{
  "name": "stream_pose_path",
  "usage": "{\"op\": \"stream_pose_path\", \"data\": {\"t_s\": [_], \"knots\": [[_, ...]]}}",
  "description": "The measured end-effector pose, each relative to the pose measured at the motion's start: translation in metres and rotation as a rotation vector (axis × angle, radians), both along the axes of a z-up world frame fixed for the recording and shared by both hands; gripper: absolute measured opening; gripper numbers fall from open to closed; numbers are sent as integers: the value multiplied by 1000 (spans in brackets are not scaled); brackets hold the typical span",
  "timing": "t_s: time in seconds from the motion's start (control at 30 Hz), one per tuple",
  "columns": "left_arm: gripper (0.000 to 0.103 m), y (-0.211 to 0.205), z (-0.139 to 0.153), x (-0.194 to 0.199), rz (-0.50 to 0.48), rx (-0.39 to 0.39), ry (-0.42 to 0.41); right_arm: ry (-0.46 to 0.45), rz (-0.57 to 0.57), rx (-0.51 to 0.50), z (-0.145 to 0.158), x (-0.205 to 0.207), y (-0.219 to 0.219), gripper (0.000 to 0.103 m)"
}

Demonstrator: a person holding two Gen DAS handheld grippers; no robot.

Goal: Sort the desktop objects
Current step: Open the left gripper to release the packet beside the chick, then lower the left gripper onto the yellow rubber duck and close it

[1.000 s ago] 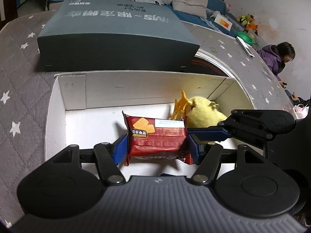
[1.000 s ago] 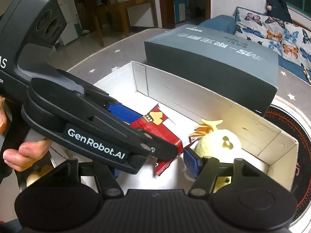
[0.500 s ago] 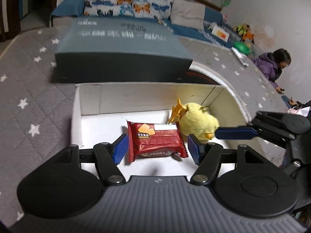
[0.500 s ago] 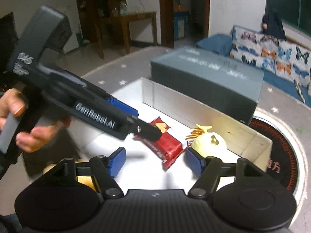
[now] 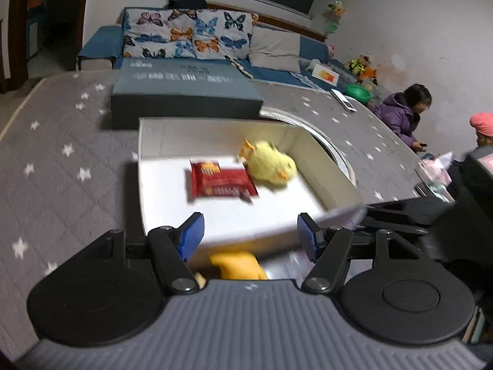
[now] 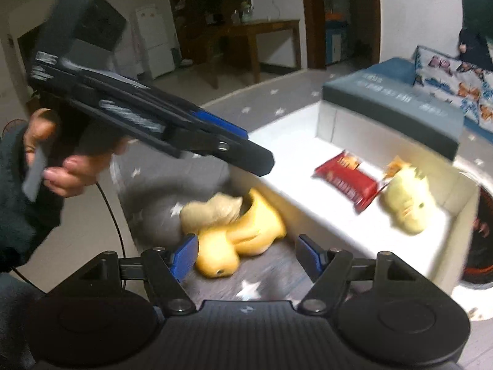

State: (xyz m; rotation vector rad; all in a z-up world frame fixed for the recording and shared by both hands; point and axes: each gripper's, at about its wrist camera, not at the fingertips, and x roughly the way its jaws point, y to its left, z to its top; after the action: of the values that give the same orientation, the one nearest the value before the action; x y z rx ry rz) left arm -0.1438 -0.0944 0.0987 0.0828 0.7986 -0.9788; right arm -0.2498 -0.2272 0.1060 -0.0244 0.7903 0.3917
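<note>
Snack [image 5: 222, 182] and chick [image 5: 271, 166] lie in box [image 5: 326, 185]; both grippers [image 5: 250, 234] [image 6: 246, 257] empty, jaws apart; next, right one closes on duck [image 6: 238, 240] outside box's near wall.

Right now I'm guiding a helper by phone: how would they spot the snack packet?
Find the white open box on the grey star-patterned cloth, in front of the dark closed box. Inside lie two things, touching: the snack packet is the flat red wrapper with an orange picture at one end, unlike the fluffy yellow chick toy beside it.
</note>
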Motion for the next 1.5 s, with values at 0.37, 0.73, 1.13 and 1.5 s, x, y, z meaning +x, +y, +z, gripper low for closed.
{"op": "stream_pose_path", "data": {"t_s": [0.37,0.73,1.13,1.5], "knots": [[66,-17,-37,-4,-41,67,94,58,-38,-26,-17,-11,-6,73],[67,-30,-55,-3,-29,137,101,75,-95,-31,-23,-19,-27,75],[67,-46,-59,-21,-170,104,97,100,-118,-48,-23,-29,-40,76],[67,-5,-36,-43,-109,112,37,94,-58,-17,-28,-20,-31,76]]}}
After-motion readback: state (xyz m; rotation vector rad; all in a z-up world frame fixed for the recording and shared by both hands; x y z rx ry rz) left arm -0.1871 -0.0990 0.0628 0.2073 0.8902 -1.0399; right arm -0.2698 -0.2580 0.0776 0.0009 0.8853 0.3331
